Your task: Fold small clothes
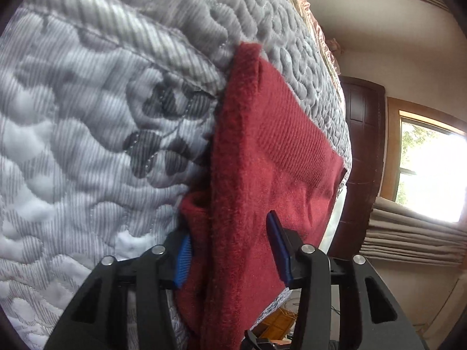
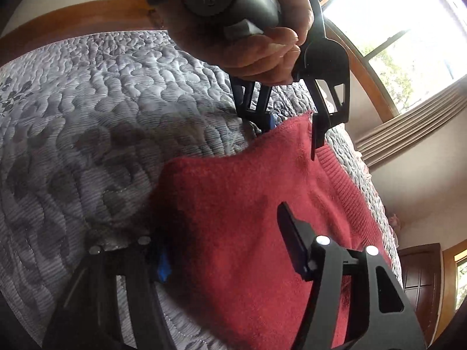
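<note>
Nearest the left wrist camera, the left gripper [image 1: 230,250] shows matte black plastic arms with silver bolt heads and ribbed blue pads [image 1: 183,259]. Its jaws are spread wide, with thick folds of a dark red garment [image 1: 262,157] bunched between them; the cloth touches the pad at 8 o'clock, while whether the pad at 4 o'clock presses it cannot be told.

The garment is fuzzy, fleece-like knit, with a flatter ribbed panel toward 2 o'clock. It lies partly folded on a grey and white quilted bedspread [image 1: 87,116], stitched in wavy puffed cells with a darker leaf print.

In the right wrist view, the right gripper [image 2: 230,248] also stands spread, one finger on each side of the red cloth's near edge, which passes between them. At 12 o'clock a hand [image 2: 262,46] grips the grey handle of the left gripper, whose fingers meet the garment's far corner.

A bright window [image 1: 429,169] with pleated beige blinds sits at 3 o'clock, beside a dark wooden door [image 1: 362,134]. No readable writing is visible.
</note>
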Action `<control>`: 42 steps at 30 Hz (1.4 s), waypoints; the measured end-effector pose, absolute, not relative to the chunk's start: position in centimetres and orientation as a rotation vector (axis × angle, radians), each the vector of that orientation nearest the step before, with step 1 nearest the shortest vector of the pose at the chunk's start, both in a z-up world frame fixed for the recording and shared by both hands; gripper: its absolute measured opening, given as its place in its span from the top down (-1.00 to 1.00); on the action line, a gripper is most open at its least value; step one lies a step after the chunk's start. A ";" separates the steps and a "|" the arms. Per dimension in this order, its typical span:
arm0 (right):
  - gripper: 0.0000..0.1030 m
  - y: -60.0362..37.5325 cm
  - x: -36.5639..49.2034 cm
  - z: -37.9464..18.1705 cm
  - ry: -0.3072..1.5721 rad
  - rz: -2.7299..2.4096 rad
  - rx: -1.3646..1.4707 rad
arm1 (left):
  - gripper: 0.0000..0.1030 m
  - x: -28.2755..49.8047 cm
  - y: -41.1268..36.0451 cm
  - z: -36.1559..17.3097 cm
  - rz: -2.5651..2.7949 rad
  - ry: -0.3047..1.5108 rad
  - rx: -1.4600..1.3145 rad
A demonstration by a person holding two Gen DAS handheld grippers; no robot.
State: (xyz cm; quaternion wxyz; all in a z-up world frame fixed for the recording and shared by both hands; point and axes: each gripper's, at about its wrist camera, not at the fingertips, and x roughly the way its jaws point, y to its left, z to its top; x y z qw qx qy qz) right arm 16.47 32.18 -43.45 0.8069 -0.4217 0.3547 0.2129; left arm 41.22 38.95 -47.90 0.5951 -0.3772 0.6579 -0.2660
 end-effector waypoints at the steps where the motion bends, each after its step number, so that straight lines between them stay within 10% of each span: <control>1: -0.09 32.3 16.6 -43.6 0.772 0.462 -0.899 | 0.21 41.0 39.1 -48.2 -0.612 1.528 -0.890; 6: 0.41 31.5 17.9 -42.3 0.852 0.487 -0.784 | 0.55 40.5 39.5 -47.8 -0.576 1.523 -0.885; 23: 0.46 24.1 18.8 -29.3 0.918 0.441 -0.393 | 0.63 39.2 31.9 -30.8 -0.477 1.444 -0.667; 42: 0.64 11.2 18.6 -24.1 0.944 0.385 -0.065 | 0.70 38.0 22.8 -23.8 -0.396 1.426 -0.524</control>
